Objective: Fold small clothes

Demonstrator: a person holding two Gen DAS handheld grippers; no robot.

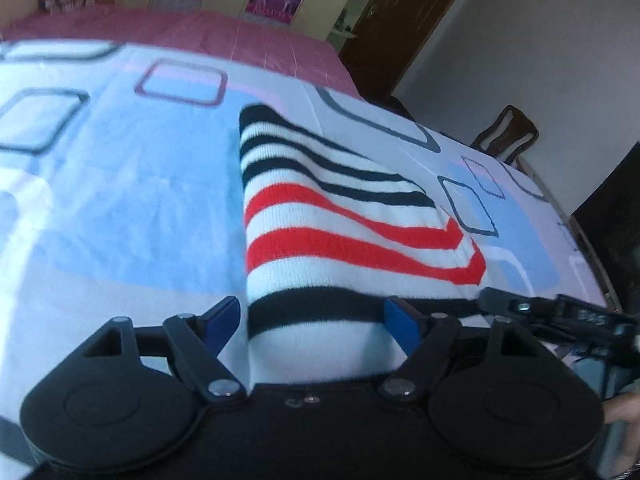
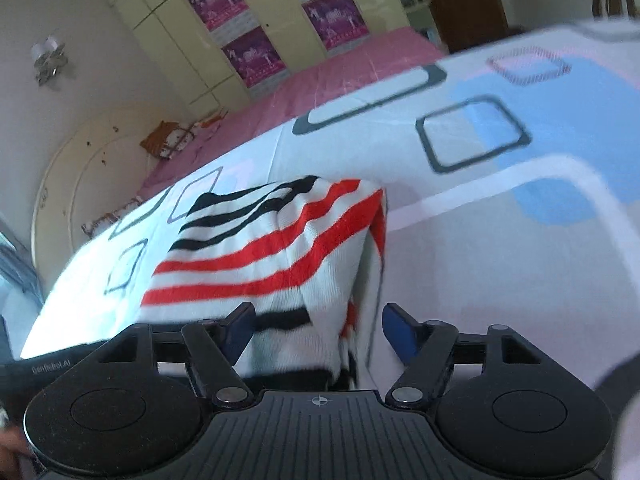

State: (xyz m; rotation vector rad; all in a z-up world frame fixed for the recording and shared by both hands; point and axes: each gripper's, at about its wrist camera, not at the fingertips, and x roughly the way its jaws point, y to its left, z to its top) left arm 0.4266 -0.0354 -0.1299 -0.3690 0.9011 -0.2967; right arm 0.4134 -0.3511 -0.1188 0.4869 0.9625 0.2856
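Both grippers, left [image 1: 314,318] and right [image 2: 318,326], jaws wide apart over the striped sweater [image 1: 340,220] on the bed [image 1: 120,200]: risk of snagging and undoing the fold.

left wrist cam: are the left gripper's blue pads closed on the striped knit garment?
No: the left gripper has its blue pads spread wide, with the red, black and white striped knit garment lying loose between them on the patterned bedsheet.

Pale blue-and-white bedsheet [image 1: 120,200] with square outlines in the near area, pink bedspread [image 1: 224,36] beyond it, cream wardrobe [image 2: 248,40] with magenta posters [image 2: 252,56] far behind, dark wooden door [image 1: 404,20] far right, wooden chair [image 1: 506,134] at right
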